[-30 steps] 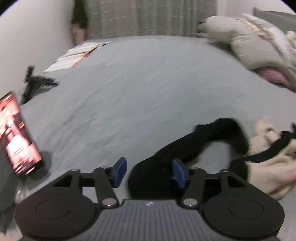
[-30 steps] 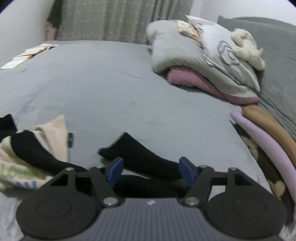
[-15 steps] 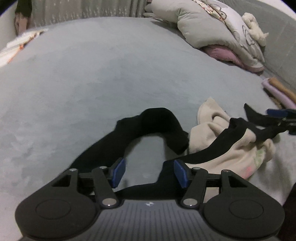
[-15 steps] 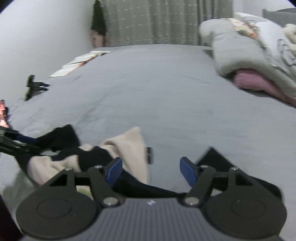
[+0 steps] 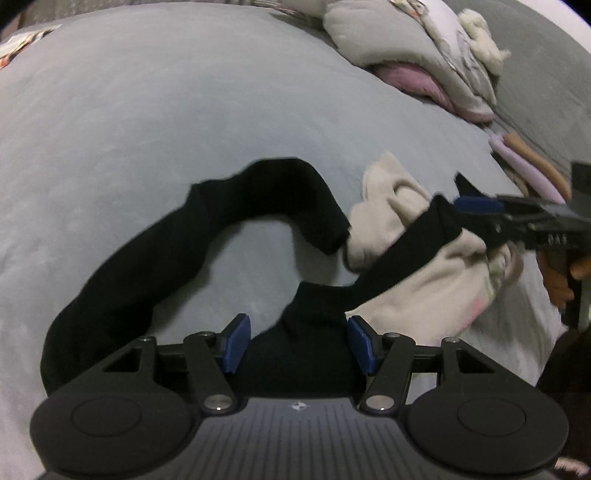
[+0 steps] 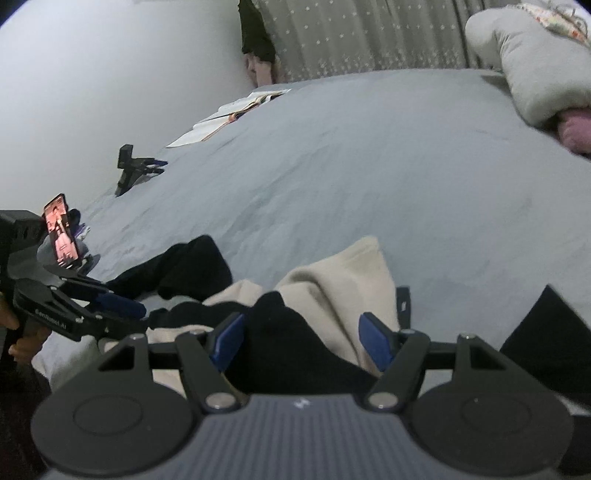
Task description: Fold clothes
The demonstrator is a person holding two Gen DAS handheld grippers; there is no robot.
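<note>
From my left wrist camera I saw the left gripper (image 5: 298, 344) angled down over the grey bed (image 5: 155, 122), its blue fingers (image 5: 236, 343) standing partly apart with black fabric lying between them, the pads not visibly pressing on it. That fabric belonged to the black garment (image 5: 207, 236), which arched up from about eight o'clock, over a bare patch of bed, and dropped toward three o'clock, where its end met the cream garment (image 5: 424, 280). A second black strip ran from my fingers up toward two o'clock, across the cream cloth. Only this view showed the right gripper (image 5: 480, 206) from outside, at three o'clock, its blue tip at the black strip's far end; I could not tell whether it touched. The pillows (image 5: 417, 48) lay at one o'clock. My right wrist camera showed the right gripper (image 6: 299, 341) with fingers (image 6: 376, 341) moderately apart, black cloth bunched between them over the cream garment (image 6: 340, 273), no squeeze visible. This view alone showed the left gripper (image 6: 122, 308) from outside at nine o'clock, a lit phone (image 6: 61, 230) propped just above it, an open book (image 6: 236, 110) at eleven o'clock and the curtain (image 6: 362, 33) at twelve.
</note>
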